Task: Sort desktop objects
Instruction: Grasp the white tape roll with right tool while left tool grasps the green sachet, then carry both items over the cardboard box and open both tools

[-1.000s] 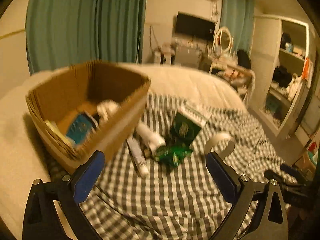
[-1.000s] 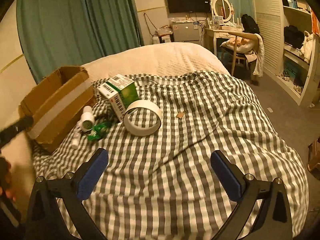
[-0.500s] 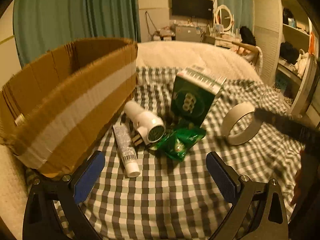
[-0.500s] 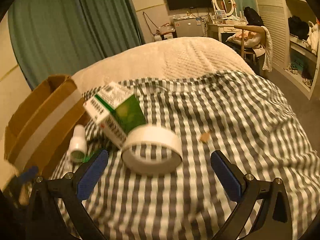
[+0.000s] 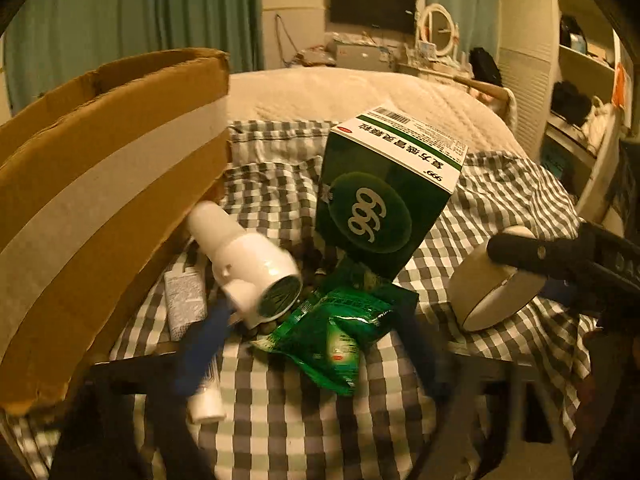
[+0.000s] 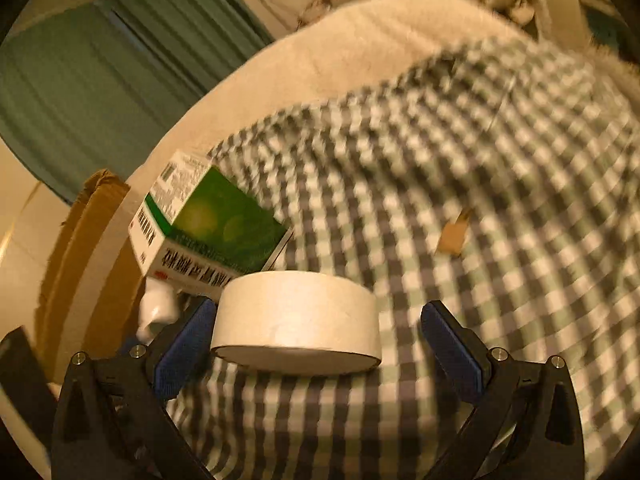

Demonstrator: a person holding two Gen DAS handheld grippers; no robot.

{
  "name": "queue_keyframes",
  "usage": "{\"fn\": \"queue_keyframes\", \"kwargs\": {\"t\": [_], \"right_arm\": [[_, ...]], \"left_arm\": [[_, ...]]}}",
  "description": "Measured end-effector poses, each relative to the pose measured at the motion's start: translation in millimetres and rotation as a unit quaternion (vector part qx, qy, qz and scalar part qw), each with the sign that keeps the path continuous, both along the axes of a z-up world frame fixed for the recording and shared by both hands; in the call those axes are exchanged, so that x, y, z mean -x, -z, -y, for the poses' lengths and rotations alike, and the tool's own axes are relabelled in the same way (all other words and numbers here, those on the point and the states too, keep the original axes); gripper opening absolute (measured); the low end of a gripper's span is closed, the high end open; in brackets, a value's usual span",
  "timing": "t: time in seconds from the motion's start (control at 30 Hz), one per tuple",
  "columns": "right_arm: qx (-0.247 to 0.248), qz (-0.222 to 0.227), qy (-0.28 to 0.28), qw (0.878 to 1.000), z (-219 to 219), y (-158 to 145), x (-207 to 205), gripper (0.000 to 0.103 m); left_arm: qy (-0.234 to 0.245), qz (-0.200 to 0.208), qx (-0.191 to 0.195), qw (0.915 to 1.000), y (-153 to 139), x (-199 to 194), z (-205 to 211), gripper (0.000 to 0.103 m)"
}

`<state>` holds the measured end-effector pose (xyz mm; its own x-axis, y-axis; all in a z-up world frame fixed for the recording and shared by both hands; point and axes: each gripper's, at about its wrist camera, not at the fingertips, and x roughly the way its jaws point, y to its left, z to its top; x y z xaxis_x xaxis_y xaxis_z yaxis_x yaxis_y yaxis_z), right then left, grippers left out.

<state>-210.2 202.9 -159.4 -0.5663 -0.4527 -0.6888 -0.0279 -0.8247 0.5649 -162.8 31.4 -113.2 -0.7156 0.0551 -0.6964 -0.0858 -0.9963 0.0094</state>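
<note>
On the checked cloth lie a green packet, a white plastic bottle, a white tube, a green medicine box and a white tape roll. My left gripper is open and blurred, low over the cloth, with the green packet between its fingers. My right gripper is open around the tape roll. Its left pad touches the roll and its right pad stands apart. The medicine box leans just behind the roll.
A cardboard box with a white tape band stands at the left, close to the bottle and tube. A small cardboard scrap lies on the cloth to the right. The cream bed cover stretches behind.
Both grippers have come down and forward. The left one has closed in on the green packet with its fingers narrower. The right one has reached the tape roll, which now sits between its fingers.
</note>
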Motion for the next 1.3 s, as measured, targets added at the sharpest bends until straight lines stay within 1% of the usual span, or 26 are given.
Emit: {"fn": "queue_keyframes", "kwargs": {"t": [0.03,0.07,0.1,0.13,0.17,0.2,0.23,0.27,0.3,0.33,0.37,0.43,0.5,0.53,0.6,0.63,0.67,0.7,0.8,0.87,1.03,1.1,1.27,1.3], "right_arm": [[0.000,0.000,0.000,1.000,0,0,0,0.103],[0.000,-0.001,-0.011,1.000,3,0,-5,0.102],[0.000,-0.001,-0.011,1.000,3,0,-5,0.098],[0.002,-0.007,-0.026,1.000,8,-5,-11,0.093],[0.012,-0.010,-0.033,0.999,8,-8,-14,0.080],[0.012,-0.010,-0.033,0.999,8,-8,-14,0.079],[0.011,-0.008,-0.031,0.999,8,-12,-19,0.079],[0.001,-0.008,-0.031,0.999,9,-16,-22,0.079],[-0.011,-0.009,-0.036,0.999,10,-18,-25,0.080],[-0.010,-0.005,-0.038,0.999,11,-18,-28,0.080],[0.001,-0.002,-0.032,0.999,9,-16,-30,0.080],[0.007,0.001,-0.031,0.999,9,-15,-31,0.082],[0.007,0.005,-0.033,0.999,10,-14,-34,0.082],[0.006,0.005,-0.035,0.999,12,-14,-34,0.082],[0.007,0.010,-0.042,0.999,16,-12,-31,0.082],[0.012,0.011,-0.046,0.999,18,-9,-28,0.082],[0.011,0.013,-0.055,0.998,21,-7,-27,0.082],[0.008,0.012,-0.060,0.998,22,-6,-27,0.079],[-0.001,0.006,-0.063,0.998,24,-7,-25,0.079],[-0.009,-0.001,-0.069,0.998,25,-9,-24,0.079],[0.003,-0.008,-0.066,0.998,14,-15,-29,0.078],[0.004,-0.014,-0.063,0.998,5,-23,-37,0.078],[0.010,-0.032,-0.047,0.998,-14,-49,-60,0.078],[0.006,-0.036,-0.038,0.999,-21,-58,-77,0.078]], "left_arm": [[0.003,0.006,-0.003,1.0000,1,2,1,0.060],[0.010,0.014,-0.009,0.9998,2,4,3,0.052],[0.017,0.019,-0.014,0.9996,2,4,3,0.042],[0.026,0.021,-0.017,0.9993,3,3,2,0.036],[0.039,0.027,-0.016,0.9988,4,2,0,0.030],[0.045,0.034,-0.010,0.9984,5,2,-2,0.030],[0.058,0.049,0.001,0.9971,8,2,-7,0.031],[0.064,0.052,0.015,0.9965,9,2,-10,0.036],[0.064,0.046,0.027,0.9965,9,0,-12,0.057],[0.067,0.044,0.037,0.9961,11,-1,-13,0.072],[0.067,0.045,0.036,0.9961,13,-1,-13,0.088],[0.064,0.049,0.032,0.9962,22,-2,-11,0.088],[0.061,0.055,0.018,0.9965,27,-2,-6,0.087],[0.057,0.054,0.008,0.9969,26,-1,-3,0.086],[0.056,0.057,-0.005,0.9968,24,0,1,0.077],[0.058,0.057,-0.011,0.9966,22,0,3,0.076],[0.060,0.056,-0.015,0.9965,21,0,3,0.071],[0.062,0.054,-0.016,0.9965,20,0,4,0.061],[0.060,0.051,-0.016,0.9968,17,2,5,0.046],[0.059,0.048,-0.023,0.9968,13,1,7,0.041],[0.051,0.030,-0.024,0.9980,-9,-8,6,0.039],[0.052,0.020,-0.037,0.9977,-24,-14,5,0.039],[0.051,0.002,-0.093,0.9943,-62,-31,10,0.039],[0.051,0.000,-0.100,0.9937,-69,-35,11,0.039]]}}
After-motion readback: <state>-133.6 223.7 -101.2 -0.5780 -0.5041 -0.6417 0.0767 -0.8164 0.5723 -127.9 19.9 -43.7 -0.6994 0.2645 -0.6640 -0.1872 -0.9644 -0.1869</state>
